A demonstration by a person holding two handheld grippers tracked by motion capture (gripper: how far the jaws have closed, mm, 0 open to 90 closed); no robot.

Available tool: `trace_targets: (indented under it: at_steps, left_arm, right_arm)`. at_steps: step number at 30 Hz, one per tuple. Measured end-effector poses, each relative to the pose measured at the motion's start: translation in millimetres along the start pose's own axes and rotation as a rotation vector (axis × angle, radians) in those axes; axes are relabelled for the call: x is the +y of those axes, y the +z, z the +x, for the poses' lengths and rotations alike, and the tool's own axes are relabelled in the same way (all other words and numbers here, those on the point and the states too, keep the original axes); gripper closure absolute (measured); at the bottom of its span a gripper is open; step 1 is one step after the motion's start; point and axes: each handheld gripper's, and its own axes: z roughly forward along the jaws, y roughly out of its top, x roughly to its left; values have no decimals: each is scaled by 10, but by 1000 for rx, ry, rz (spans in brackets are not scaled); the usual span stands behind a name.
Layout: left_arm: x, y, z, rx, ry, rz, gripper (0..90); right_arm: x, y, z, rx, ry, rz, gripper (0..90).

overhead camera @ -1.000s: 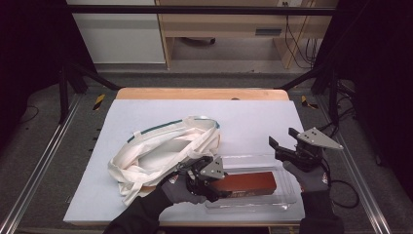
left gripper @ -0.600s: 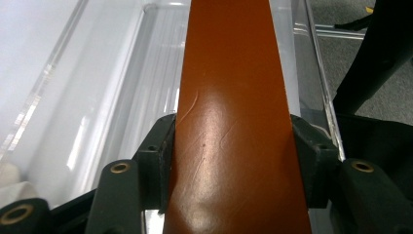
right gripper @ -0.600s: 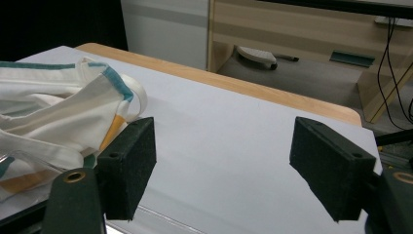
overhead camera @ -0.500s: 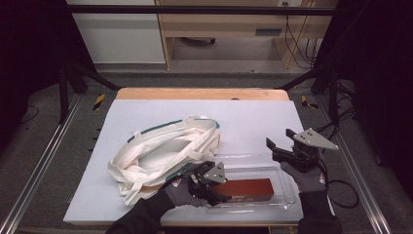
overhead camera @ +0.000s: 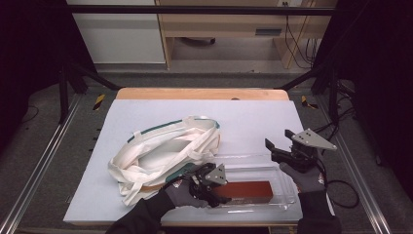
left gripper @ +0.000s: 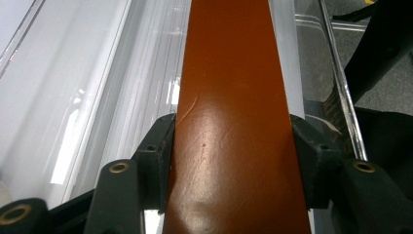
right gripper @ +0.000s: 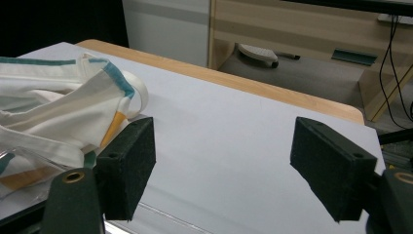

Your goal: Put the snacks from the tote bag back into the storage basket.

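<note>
1. Pale grey matting covers the table (overhead camera: 253, 122), whose wooden far edge shows at the upper middle of the high view; dark floor and frame rails surround it.

2. At the lower middle of that view, the left gripper (overhead camera: 210, 183) is clamped on the near-left end of a reddish-brown block (overhead camera: 246, 191). In the left gripper view its two jaws press the block's (left gripper: 234, 97) long sides, and the block runs straight away from the camera.

3. The block lies inside a clear plastic tray (overhead camera: 287, 187) at the lower right of the high view. Its long axis runs left to right, parallel with the table's near edge and with the tray's length.

4. The key relation: the left gripper holds the block end-on, so a pull along that axis would draw it toward the frame's left, out of the tray's left end, as I judge it.

5. The right gripper (overhead camera: 285, 146) hovers just above and beyond the tray's right end with its jaws wide apart and nothing between them. It is the nearer one for steadying the tray.

6. A cream tote bag (overhead camera: 160, 151) with teal trim lies crumpled at centre left, touching the tray's upper-left corner, so free room leftward is tight; the upper right of the mat is open.
</note>
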Motion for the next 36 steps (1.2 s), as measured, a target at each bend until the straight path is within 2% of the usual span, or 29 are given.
trace_targets:
  at_steps: [4, 7, 13, 15, 20, 25, 30, 33, 36]
  left_arm:
    - [5, 4, -6, 1, -4, 6, 404]
    - [11, 6, -4, -12, -10, -1, 351]
    - [17, -19, 1, -16, -10, -8, 335]
    - [27, -50, 0, -13, -11, -18, 332]
    - [67, -207, -8, -1, -20, -80, 318]
    - [69, -411, -27, 60, -54, -139, 313]
    - [-39, -612, -33, 150, -117, -187, 320]
    - [-158, -711, -6, 218, -188, -214, 338]
    - [-275, -789, 40, 262, -244, -234, 356]
  right_arm:
    - [0, 0, 1, 0, -1, 0, 249]
    - [-1, 0, 2, 1, 1, 1, 249]
    - [-6, 5, 7, 6, -1, 3, 249]
    - [-8, 7, 11, 6, -4, 3, 249]
    - [-9, -2, 20, 8, -2, 2, 252]
    - [-14, -19, 32, 13, -3, 4, 269]
    - [-24, -34, 49, 21, -3, 7, 290]
    - [-38, -29, 68, 30, -2, 16, 302]
    - [-53, -24, 84, 37, -4, 21, 323]
